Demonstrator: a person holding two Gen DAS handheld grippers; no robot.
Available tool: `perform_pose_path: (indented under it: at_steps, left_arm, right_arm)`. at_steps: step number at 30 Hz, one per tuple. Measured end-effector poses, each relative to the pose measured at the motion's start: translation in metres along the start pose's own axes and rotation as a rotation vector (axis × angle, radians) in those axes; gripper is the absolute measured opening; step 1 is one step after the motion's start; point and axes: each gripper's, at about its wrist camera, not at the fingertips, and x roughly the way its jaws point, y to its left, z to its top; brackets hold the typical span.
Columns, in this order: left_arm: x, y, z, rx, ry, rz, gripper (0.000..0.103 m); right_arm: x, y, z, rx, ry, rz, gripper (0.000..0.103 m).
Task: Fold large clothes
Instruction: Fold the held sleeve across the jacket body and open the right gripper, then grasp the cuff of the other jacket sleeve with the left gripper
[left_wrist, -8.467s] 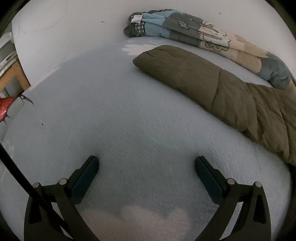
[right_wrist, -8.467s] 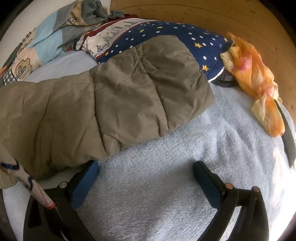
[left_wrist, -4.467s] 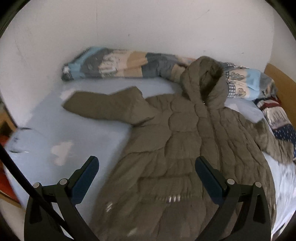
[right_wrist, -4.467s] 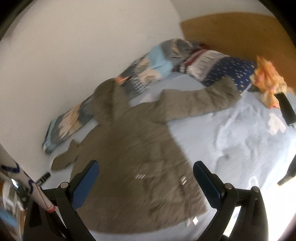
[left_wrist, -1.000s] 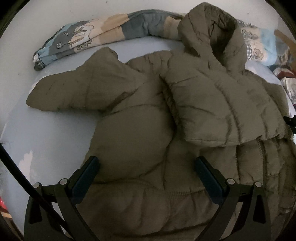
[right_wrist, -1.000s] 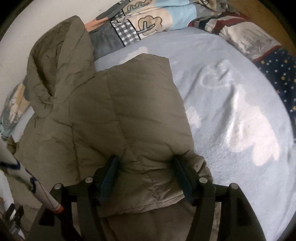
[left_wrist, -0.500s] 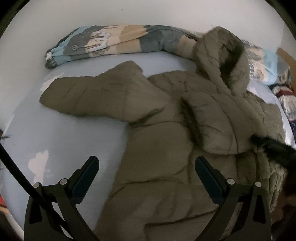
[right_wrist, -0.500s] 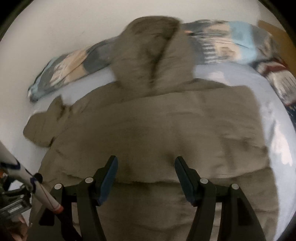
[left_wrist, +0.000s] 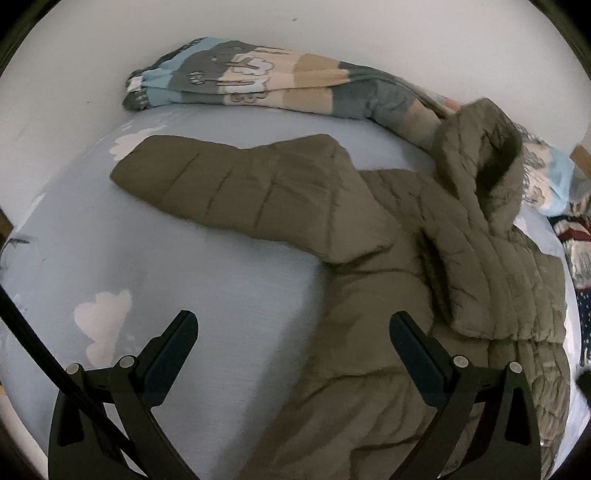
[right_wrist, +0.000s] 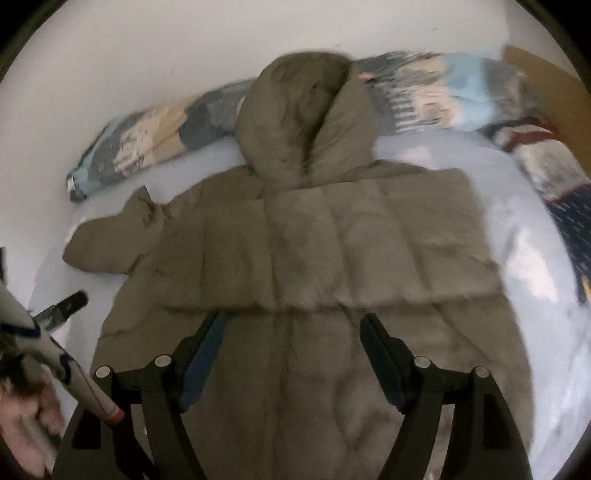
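Observation:
An olive padded jacket (right_wrist: 332, 258) lies flat on the pale blue bed, its hood (right_wrist: 306, 110) toward the wall. One sleeve is folded across the chest (right_wrist: 369, 236). The other sleeve (left_wrist: 236, 184) stretches out to the left on the sheet; it also shows in the right wrist view (right_wrist: 110, 240). My left gripper (left_wrist: 291, 339) is open and empty, above the sheet beside the jacket's left side. My right gripper (right_wrist: 291, 332) is open and empty, above the jacket's middle below the folded sleeve.
A rolled patchwork blanket (left_wrist: 266, 81) lies along the white wall behind the jacket. More bedding, striped and star-patterned (right_wrist: 554, 162), lies at the right. The blue sheet (left_wrist: 207, 280) has white cloud prints. The wooden headboard (right_wrist: 535, 70) is at far right.
My right gripper let go of the folded sleeve, opened and drew back over the jacket. My left gripper shifted left, so the outstretched sleeve is now more central.

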Motion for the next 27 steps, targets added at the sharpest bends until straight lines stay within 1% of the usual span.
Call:
perform_pose_path:
  at_steps: [2,3,4,5,6,7,8,9,10,11,12,13,15,17,20,23,24,26,27]
  left_arm:
    - [0.0,0.008,0.001,-0.007,-0.008,0.017,0.103]
    - [0.0,0.011,0.002,-0.009,-0.014,0.027,0.103]
    - [-0.001,0.017,0.002,-0.011,-0.024,0.04,0.103]
    - [-0.001,0.023,0.003,-0.014,-0.03,0.052,0.103]
    - [-0.001,0.029,0.005,-0.019,-0.034,0.06,0.103]
    - [-0.001,0.035,0.006,-0.028,-0.037,0.067,0.103]
    - [0.0,0.045,0.008,-0.048,-0.04,0.068,0.103]
    - [0.001,0.051,0.009,-0.06,-0.041,0.068,0.103]
    - [0.004,0.061,0.011,-0.083,-0.037,0.069,0.103]
    - [0.007,0.069,0.012,-0.1,-0.031,0.065,0.103]
    - [0.012,0.081,0.015,-0.13,-0.023,0.058,0.103]
    - [0.016,0.089,0.017,-0.155,-0.016,0.05,0.103]
    - [0.025,0.11,0.024,-0.235,0.004,0.016,0.102]
    - [0.034,0.136,0.033,-0.348,0.016,-0.053,0.09]
    - [0.046,0.171,0.046,-0.483,0.019,-0.112,0.078]
    - [0.057,0.199,0.058,-0.58,0.003,-0.153,0.07]
    - [0.062,0.21,0.063,-0.609,-0.004,-0.17,0.069]
    - [0.076,0.231,0.07,-0.672,-0.008,-0.193,0.058]
    - [0.084,0.243,0.072,-0.714,-0.009,-0.215,0.056]
  right_arm:
    - [-0.031,-0.009,-0.03,0.037,-0.058,-0.008,0.084]
    - [-0.039,-0.01,-0.041,0.048,-0.086,-0.01,0.085]
    - [-0.048,-0.014,-0.056,0.058,-0.125,-0.021,0.085]
    - [-0.06,-0.013,-0.075,0.062,-0.186,-0.045,0.085]
    - [-0.069,-0.006,-0.081,0.054,-0.226,-0.051,0.085]
    - [-0.08,0.002,-0.086,0.021,-0.271,-0.029,0.085]
    - [-0.093,0.017,-0.087,-0.062,-0.326,0.015,0.085]
    - [-0.102,0.028,-0.089,-0.121,-0.362,0.027,0.085]
    - [-0.112,0.041,-0.093,-0.212,-0.415,0.032,0.086]
    - [-0.115,0.049,-0.095,-0.262,-0.43,0.039,0.088]
    - [-0.115,0.056,-0.097,-0.317,-0.431,0.053,0.088]
    - [-0.114,0.06,-0.098,-0.345,-0.425,0.063,0.088]
    - [-0.11,0.061,-0.099,-0.359,-0.401,0.075,0.088]
    - [-0.104,0.054,-0.098,-0.342,-0.363,0.098,0.088]
    - [-0.097,0.038,-0.091,-0.284,-0.305,0.117,0.088]
    - [-0.093,0.025,-0.087,-0.23,-0.283,0.129,0.088]
    - [-0.093,0.022,-0.086,-0.215,-0.276,0.133,0.088]
    - [-0.092,0.019,-0.084,-0.197,-0.271,0.144,0.088]
    - [-0.092,0.019,-0.083,-0.196,-0.269,0.15,0.088]
